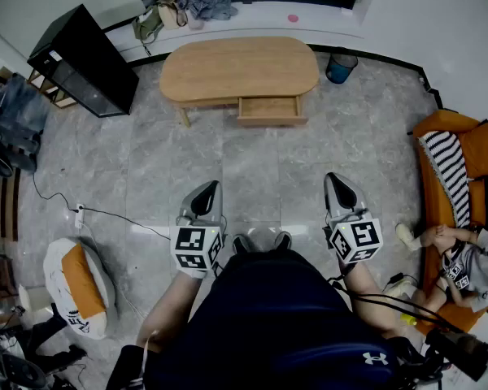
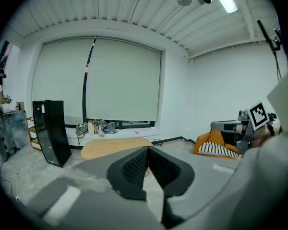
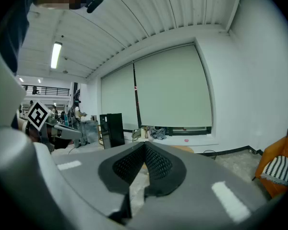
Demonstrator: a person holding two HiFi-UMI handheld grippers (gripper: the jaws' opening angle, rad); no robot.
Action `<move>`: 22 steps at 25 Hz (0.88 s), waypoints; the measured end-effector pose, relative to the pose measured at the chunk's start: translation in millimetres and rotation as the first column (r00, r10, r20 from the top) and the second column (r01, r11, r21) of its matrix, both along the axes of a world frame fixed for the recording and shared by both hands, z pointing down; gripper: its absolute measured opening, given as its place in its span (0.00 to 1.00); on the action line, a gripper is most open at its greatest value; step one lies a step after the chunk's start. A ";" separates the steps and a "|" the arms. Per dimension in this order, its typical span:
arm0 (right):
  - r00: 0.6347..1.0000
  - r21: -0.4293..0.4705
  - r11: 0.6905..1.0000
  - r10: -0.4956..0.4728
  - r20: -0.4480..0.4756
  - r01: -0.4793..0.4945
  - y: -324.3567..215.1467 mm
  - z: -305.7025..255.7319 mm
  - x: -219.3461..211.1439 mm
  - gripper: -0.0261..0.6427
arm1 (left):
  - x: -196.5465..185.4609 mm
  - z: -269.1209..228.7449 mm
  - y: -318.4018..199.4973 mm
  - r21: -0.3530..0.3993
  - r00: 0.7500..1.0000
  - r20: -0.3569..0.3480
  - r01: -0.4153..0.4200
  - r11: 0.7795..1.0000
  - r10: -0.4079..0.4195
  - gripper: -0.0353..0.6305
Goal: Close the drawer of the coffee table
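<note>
The wooden coffee table [image 1: 239,68] stands at the far side of the grey tiled floor, its oval top seen from above. Its drawer [image 1: 269,109] is pulled out toward me under the right half of the top. My left gripper [image 1: 210,187] and right gripper [image 1: 335,178] are both held in front of my body, well short of the table, both shut with nothing between the jaws. The left gripper view shows its shut jaws with the table top [image 2: 116,147] beyond them. In the right gripper view the table [image 3: 185,148] peeks past the shut jaws.
A black cabinet [image 1: 83,61] stands at the back left. A blue bin [image 1: 341,67] is right of the table. An orange sofa [image 1: 464,177] with a striped cushion lines the right wall, a person [image 1: 464,266] sitting by it. A cable [image 1: 106,214] crosses the floor at left.
</note>
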State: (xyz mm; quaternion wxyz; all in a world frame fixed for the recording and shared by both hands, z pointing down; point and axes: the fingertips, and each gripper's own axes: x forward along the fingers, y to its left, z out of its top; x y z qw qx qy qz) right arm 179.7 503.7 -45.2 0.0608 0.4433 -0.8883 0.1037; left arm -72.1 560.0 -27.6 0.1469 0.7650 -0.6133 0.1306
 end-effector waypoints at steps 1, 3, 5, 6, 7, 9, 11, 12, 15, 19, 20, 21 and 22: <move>1.000 -0.001 1.000 0.000 0.001 0.000 -0.2 1.1 2.4 0.04 | 2.5 0.5 -1.1 0.000 1.000 -0.001 0.000 1.000 0.000 0.06; 1.000 -0.004 1.000 0.001 0.003 -0.001 -0.9 3.5 6.8 0.04 | 7.1 1.5 -3.4 0.001 1.000 -0.001 0.002 1.000 -0.002 0.06; 1.000 -0.006 1.000 0.001 0.006 -0.001 -2.6 5.8 10.6 0.04 | 11.3 2.7 -6.3 0.001 1.000 -0.001 0.005 1.000 -0.005 0.06; 1.000 -0.008 1.000 0.001 0.008 -0.001 -4.0 6.8 12.4 0.04 | 13.4 3.3 -8.1 -0.001 1.000 -0.002 0.007 1.000 -0.007 0.06; 1.000 -0.010 1.000 0.000 0.011 0.000 -5.7 7.9 14.3 0.04 | 15.6 4.2 -9.9 -0.004 1.000 -0.003 0.008 1.000 -0.008 0.06; 1.000 -0.019 1.000 -0.004 0.016 0.004 -8.9 11.4 18.8 0.04 | 20.8 7.1 -12.8 -0.013 1.000 -0.007 0.013 1.000 -0.013 0.06; 1.000 -0.032 0.999 -0.009 0.029 0.010 -11.3 16.0 25.9 0.04 | 28.0 11.3 -14.2 -0.023 1.000 -0.009 0.019 1.000 -0.019 0.06; 0.999 -0.036 0.999 -0.011 0.036 0.012 -12.4 18.2 30.7 0.04 | 32.3 13.6 -14.5 -0.026 1.000 -0.008 0.023 0.999 -0.023 0.06; 0.999 -0.047 0.999 -0.009 0.042 0.011 -16.7 26.7 48.0 0.04 | 45.0 19.8 -15.3 -0.029 0.999 -0.007 0.044 0.999 -0.044 0.06; 0.999 -0.076 0.997 -0.001 0.040 0.004 -22.9 38.5 65.5 0.04 | 56.3 30.6 -13.9 -0.054 0.998 -0.013 0.064 0.997 -0.065 0.06; 0.999 -0.085 0.996 0.004 0.041 0.000 -24.9 41.2 68.9 0.04 | 57.8 34.1 -13.8 -0.063 0.998 -0.013 0.066 0.996 -0.067 0.06; 0.999 -0.094 0.996 0.009 0.043 -0.005 -27.3 43.7 71.8 0.04 | 58.5 37.6 -14.5 -0.073 0.998 -0.012 0.068 0.995 -0.069 0.06; 0.999 -0.100 0.995 0.015 0.044 -0.010 -29.9 46.2 74.3 0.04 | 58.4 40.8 -16.2 -0.080 0.997 -0.010 0.070 0.994 -0.071 0.06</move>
